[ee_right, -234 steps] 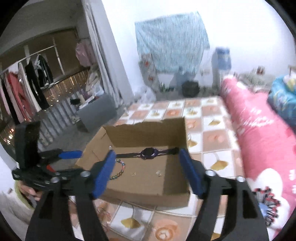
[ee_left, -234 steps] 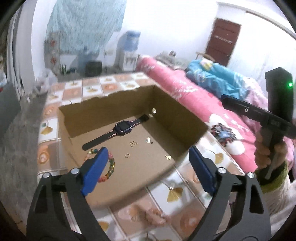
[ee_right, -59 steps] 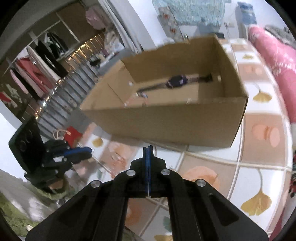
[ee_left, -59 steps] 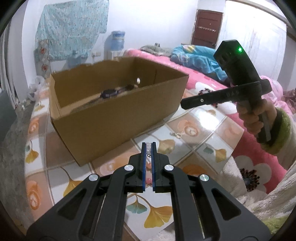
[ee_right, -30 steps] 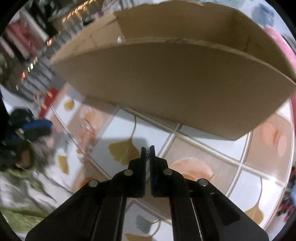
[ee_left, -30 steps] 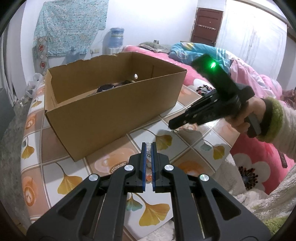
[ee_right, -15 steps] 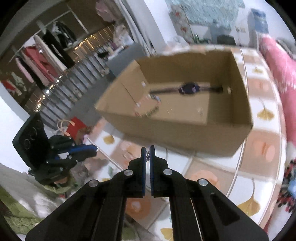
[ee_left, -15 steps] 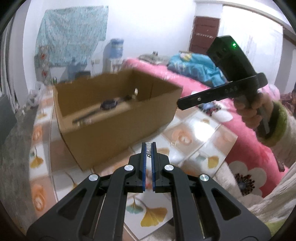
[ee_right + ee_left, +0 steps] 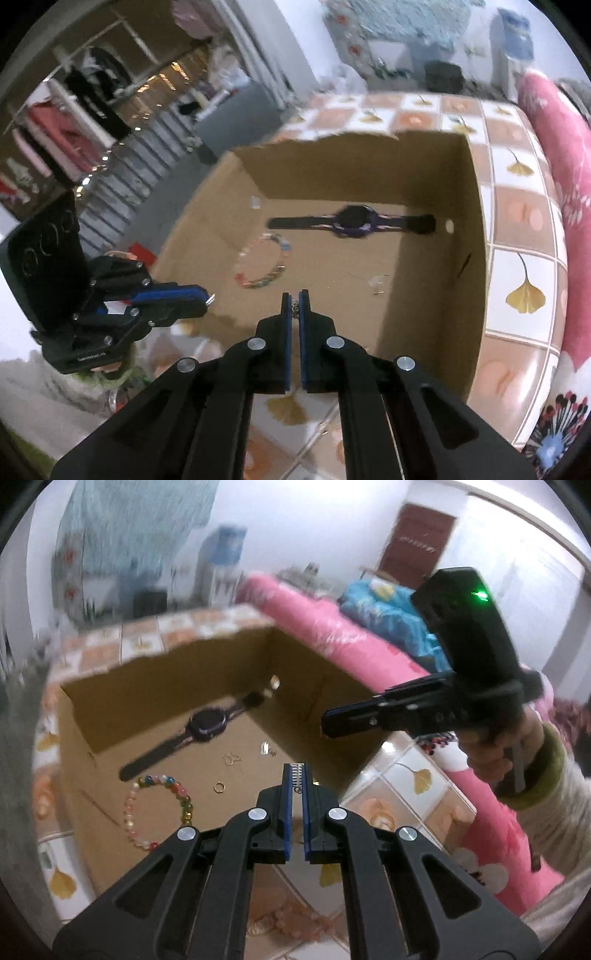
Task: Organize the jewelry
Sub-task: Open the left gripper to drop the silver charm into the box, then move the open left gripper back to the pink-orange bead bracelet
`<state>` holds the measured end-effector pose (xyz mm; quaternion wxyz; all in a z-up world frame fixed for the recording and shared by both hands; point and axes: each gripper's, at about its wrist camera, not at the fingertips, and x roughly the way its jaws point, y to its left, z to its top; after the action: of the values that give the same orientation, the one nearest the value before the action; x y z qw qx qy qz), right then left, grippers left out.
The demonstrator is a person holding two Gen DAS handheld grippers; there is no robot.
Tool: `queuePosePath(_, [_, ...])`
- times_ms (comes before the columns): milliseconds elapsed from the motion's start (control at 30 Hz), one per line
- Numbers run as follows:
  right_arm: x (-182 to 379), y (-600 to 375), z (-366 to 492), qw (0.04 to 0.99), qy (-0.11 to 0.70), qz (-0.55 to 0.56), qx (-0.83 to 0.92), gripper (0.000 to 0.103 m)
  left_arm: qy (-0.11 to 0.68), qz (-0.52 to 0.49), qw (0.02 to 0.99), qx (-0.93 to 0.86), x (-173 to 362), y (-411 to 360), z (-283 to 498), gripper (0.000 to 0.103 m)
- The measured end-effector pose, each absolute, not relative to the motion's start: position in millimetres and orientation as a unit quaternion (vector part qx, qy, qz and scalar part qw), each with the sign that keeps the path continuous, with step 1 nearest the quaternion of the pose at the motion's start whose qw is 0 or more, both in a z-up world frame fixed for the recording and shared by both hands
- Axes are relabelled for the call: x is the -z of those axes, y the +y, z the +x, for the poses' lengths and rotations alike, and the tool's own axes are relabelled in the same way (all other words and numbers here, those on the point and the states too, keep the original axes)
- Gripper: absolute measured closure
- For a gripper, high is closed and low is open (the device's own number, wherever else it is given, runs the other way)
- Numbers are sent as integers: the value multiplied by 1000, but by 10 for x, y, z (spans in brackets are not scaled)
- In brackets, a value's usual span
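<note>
The left gripper [image 9: 296, 775] is clamped on a small silver spring-like trinket [image 9: 296, 774], pinched at the very tips so it can drop cleanly. The right gripper [image 9: 295, 305] is likewise closed on a tiny metal piece [image 9: 295, 305] (too small to identify). Both are poised above the near edge of the open cardboard box [image 9: 476, 236], evidently to release over it. Beyond the tips, on the box floor, lie a beaded bracelet [image 9: 162, 808], a gold ring [image 9: 219, 787], small earrings [image 9: 232, 759] and, furthest off, a dark watch [image 9: 207, 725]. The box sits on a tiled worktop [image 9: 524, 236].
</note>
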<state>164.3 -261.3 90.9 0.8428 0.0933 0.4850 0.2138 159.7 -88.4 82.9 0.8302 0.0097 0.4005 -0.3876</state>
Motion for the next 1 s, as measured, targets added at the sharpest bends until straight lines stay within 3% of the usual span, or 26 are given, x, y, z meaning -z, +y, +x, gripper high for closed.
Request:
queuePosePath(300, [-744,-2679,1867,841,490,94,-208,98,458,-11,806,375,-621,-1077,1968,97])
queuePosePath(400, [-753,-2739,1856,846,481,104,-205,97,464,-22,803,373,-587,-1035,1998,86])
queuePosePath(500, [-795,-2821,1796,852,468,118,-201,86,460,-32,810,363,-603,-965,1995,85])
queuePosePath(600, [-921,-2872,1622,867,441,121,-195,85,442,-37,820,361,-701,-885,1915,81])
queuePosePath(733, [-1164,-2945,1255,887,392,132,-203,79,392,-28,847,358,-926,-701,1618,67])
queuePosePath(900, [-1439,-2945,529,917,320,117,-208,50,342,-11,865,368,-1123,-414,1106,41])
queuePosePath(1000, [-1435,-2937,197,925,303,114,-198,42,336,-2,863,377,-1103,-257,799,24])
